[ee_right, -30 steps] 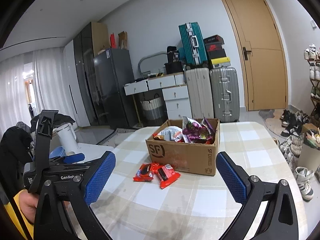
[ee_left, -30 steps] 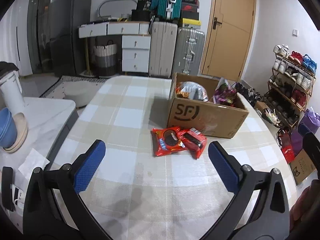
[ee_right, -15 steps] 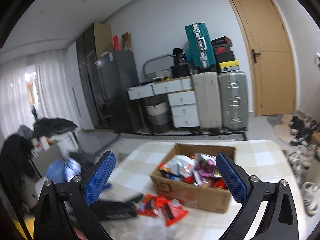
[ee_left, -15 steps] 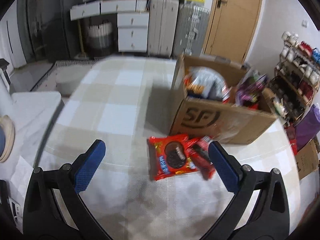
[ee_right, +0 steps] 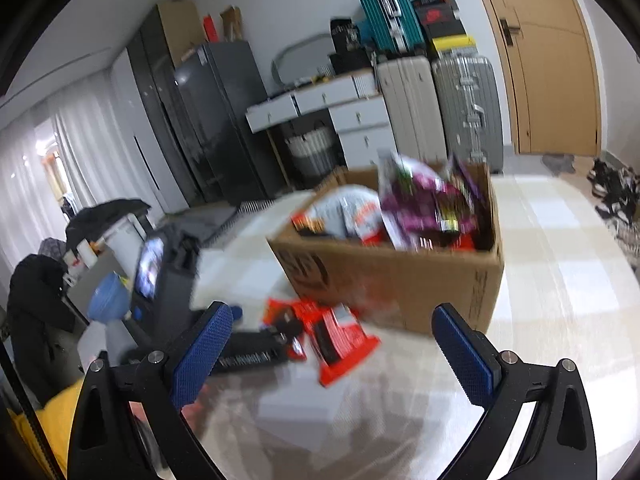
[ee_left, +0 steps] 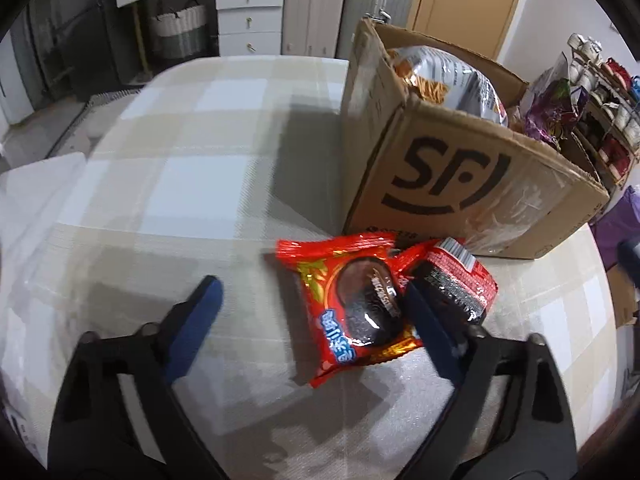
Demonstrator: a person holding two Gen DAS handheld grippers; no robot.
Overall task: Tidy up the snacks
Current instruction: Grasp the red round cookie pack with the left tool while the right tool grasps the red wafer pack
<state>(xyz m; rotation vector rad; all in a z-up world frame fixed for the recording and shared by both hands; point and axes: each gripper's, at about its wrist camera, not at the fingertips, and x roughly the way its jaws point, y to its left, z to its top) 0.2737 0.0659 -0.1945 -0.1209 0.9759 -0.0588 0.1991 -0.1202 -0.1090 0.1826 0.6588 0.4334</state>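
Two red snack packets lay on the checked tablecloth just in front of the cardboard box: a larger cookie packet and, overlapping its right edge, a smaller red-and-black packet. The left gripper hung low over them with its jaws partly open, having just been closing. The cookie packet sat between the blue pads; the right pad stood over the seam where the packets met, the left pad clear of the wrapper. Whether either pad touched was unclear. The right gripper stood wide and empty nearer the viewer, facing the box, which was full of snack bags.
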